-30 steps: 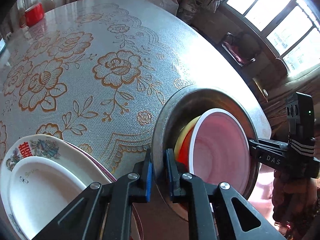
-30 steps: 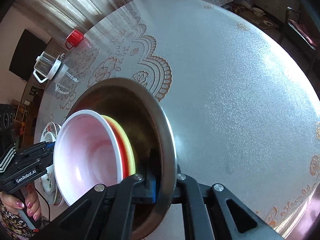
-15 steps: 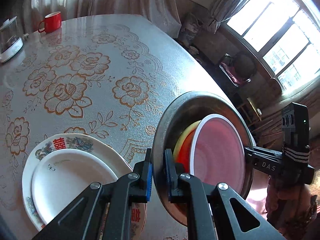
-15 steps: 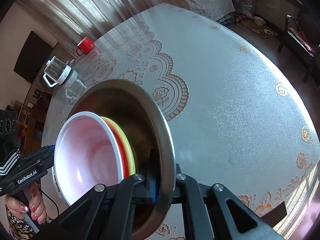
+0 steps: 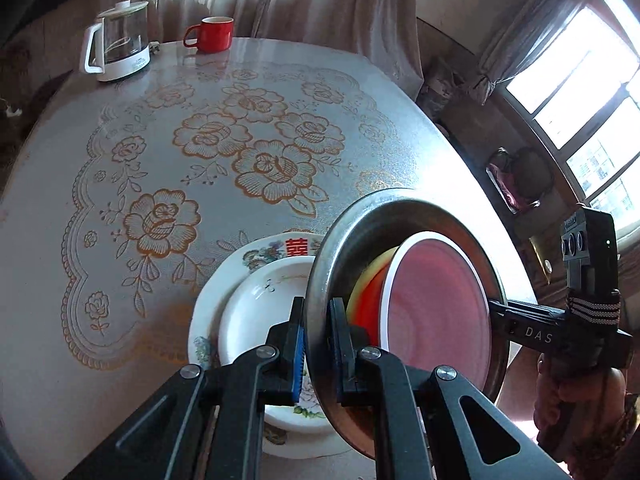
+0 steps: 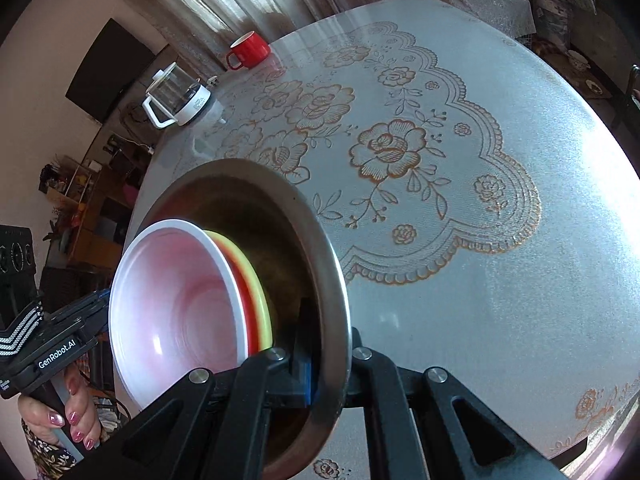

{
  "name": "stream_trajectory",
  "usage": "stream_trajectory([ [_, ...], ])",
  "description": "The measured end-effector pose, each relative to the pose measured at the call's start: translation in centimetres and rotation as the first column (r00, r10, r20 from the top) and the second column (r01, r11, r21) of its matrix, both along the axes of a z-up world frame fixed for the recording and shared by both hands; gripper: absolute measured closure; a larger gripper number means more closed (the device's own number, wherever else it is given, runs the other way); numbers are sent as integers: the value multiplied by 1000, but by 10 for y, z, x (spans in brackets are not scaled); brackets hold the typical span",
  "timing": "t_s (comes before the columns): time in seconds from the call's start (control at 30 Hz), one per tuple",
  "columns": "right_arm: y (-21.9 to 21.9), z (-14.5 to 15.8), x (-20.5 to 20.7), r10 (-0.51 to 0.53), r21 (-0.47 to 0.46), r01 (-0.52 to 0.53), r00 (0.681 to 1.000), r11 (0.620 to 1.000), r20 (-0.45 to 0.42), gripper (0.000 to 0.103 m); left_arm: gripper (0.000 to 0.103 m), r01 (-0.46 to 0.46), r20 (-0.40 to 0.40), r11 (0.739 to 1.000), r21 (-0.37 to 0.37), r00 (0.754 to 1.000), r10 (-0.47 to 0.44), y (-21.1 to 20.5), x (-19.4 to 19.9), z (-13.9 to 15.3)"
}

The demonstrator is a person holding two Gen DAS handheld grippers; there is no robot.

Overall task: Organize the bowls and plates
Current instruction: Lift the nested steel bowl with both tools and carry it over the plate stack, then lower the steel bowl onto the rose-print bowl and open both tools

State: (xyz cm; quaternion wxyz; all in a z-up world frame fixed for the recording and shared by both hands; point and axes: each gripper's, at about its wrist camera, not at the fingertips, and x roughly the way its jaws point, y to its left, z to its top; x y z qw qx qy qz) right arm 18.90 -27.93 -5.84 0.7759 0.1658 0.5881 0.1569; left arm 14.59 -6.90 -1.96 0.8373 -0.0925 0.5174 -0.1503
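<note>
- Left claw [image 5: 316, 344] is clenched on the near rim of the metal basin [image 5: 360, 216]; blue pads sit one on each face of the rim.
- Right claw [image 6: 330, 364] is clenched on the opposite rim of the same metal basin [image 6: 248, 172]. Judgement: two grips on opposite edges share the load and stop the basin tipping.
- The basin is carried clear of the desk [image 5: 120, 288], above the stacked plates [image 5: 248, 312], with no contact visible.
- Nested in the basin: a white-rimmed pink bowl [image 6: 176, 308] on top, a red bowl [image 6: 244, 308] beneath it, then a yellow bowl [image 6: 260, 300]. Judgement: nesting lets all the bowls travel as one unit.
- The plates lie on the desk, a plain white one on a larger floral one with red characters. Likely the drop-off spot or a separate stack; I cannot tell which.
- A red mug [image 5: 211, 34] and glass kettle [image 5: 118, 46] stand at the far desk edge, well apart from the work.
- Hidden: the basin's underside, the lower bowls' interiors and part of the plates behind the basin and claw.
- Only the fingers [image 6: 76, 412] of the person's left hand show; the right hand is cut off at the frame edge.
</note>
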Motion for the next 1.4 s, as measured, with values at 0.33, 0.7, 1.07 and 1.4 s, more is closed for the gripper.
stream_trajectory([
  [0.33,57,-26,11,54,-18,-55,996,998,-70,99,93,-84,-85,996,-22,993,81,50,4,-32],
  [0.7,60,-44,15,18,-54,-24,993,998,-116,99,91,-73,-108,997,-17,992,71,49,8,-51],
  [1.07,66,-45,11,1,-82,-9,995,997,-96,99,90,-91,-120,995,-39,989,85,53,6,-56],
  [1.4,64,-14,2,32,-171,-26,999,985,31,79,84,-112,-60,993,24,992,114,53,1,-45],
])
